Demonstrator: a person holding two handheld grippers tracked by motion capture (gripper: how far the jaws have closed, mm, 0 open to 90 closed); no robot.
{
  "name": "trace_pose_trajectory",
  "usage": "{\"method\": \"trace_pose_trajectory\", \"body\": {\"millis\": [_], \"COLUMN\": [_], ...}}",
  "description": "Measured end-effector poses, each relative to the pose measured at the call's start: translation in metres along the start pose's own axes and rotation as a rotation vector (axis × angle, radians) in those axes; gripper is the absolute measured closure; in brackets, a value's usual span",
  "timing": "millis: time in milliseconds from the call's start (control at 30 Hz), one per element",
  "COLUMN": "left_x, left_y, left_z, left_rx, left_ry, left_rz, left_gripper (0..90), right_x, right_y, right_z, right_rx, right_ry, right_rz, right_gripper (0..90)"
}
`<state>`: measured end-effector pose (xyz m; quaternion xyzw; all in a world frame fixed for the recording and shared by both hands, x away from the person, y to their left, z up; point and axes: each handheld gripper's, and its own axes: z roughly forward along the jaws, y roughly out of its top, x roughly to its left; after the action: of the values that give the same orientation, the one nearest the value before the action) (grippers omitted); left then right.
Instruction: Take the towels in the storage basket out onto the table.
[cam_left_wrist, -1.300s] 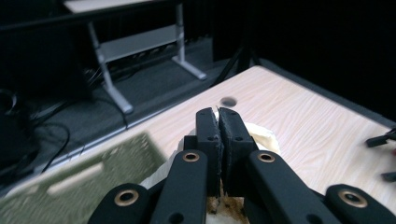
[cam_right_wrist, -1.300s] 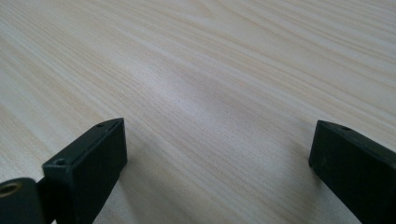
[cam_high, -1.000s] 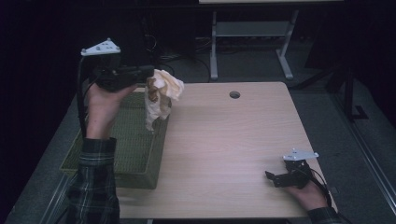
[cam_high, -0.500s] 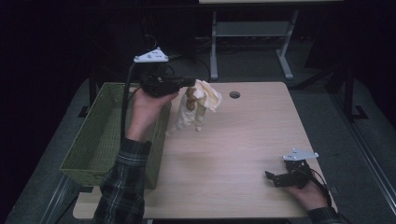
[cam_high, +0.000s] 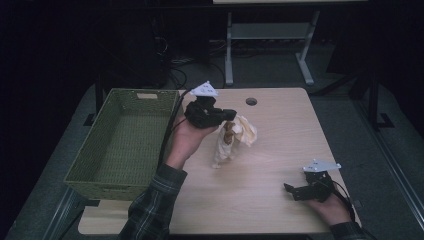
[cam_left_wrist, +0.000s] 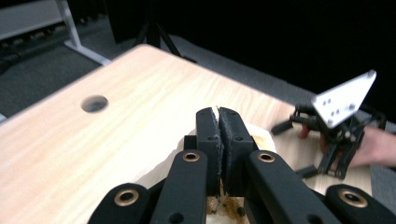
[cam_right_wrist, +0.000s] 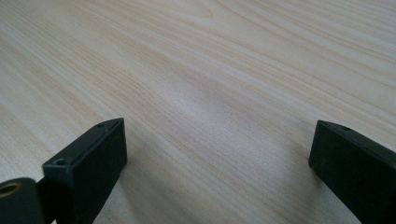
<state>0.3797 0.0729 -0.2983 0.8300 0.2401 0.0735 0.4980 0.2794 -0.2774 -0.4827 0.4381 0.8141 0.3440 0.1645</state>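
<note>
A crumpled cream and brown cloth (cam_high: 234, 136) hangs from my left gripper (cam_high: 231, 116), which is shut on its top edge over the middle of the wooden table (cam_high: 280, 150). The cloth's lower end reaches the tabletop. In the left gripper view the jaws (cam_left_wrist: 218, 115) are pressed together, with the cloth (cam_left_wrist: 262, 136) bulging out below them. My right gripper (cam_high: 292, 191) rests at the near right of the table, open with nothing between its jaws (cam_right_wrist: 219, 140). It also appears in the left gripper view as the far gripper (cam_left_wrist: 293, 149).
A green woven basket (cam_high: 142, 93) stands at the table's left edge, empty inside. A round cable hole (cam_high: 251, 101) sits near the table's far edge. Beyond the table are dark floor and a desk frame (cam_high: 270, 35).
My left gripper has carried the cloth rightward from over the basket to the middle of the table and lowered it. The right gripper has stayed put.
</note>
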Motion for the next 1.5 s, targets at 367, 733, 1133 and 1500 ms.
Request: {"method": "trace_pose_trajectory", "body": {"millis": [367, 733, 1133, 1500], "left_x": [-0.015, -0.018, -0.013, -0.008], "left_y": [-0.044, -0.076, -0.099, -0.139], "left_z": [0.053, 0.082, 0.043, 0.022], "left_rx": [0.112, 0.195, 0.195, 0.211], "left_ry": [-0.071, -0.084, -0.014, 0.046], "left_rz": [-0.026, -0.024, -0.048, -0.103], "left_gripper": [86.7, 66.0, 47.5, 40.6], "right_x": [0.0, -0.001, -0.001, 0.017], "right_y": [0.0, 0.0, 0.01, 0.063], "right_z": [0.0, 0.0, -0.008, -0.005], "right_rx": [-0.001, -0.001, -0.023, -0.112], "right_ry": [-0.001, 0.003, 0.049, 0.213], "right_rz": [-0.001, -0.005, 0.044, 0.022], "right_gripper": [3.8, 3.9, 25.9, 46.5]}}
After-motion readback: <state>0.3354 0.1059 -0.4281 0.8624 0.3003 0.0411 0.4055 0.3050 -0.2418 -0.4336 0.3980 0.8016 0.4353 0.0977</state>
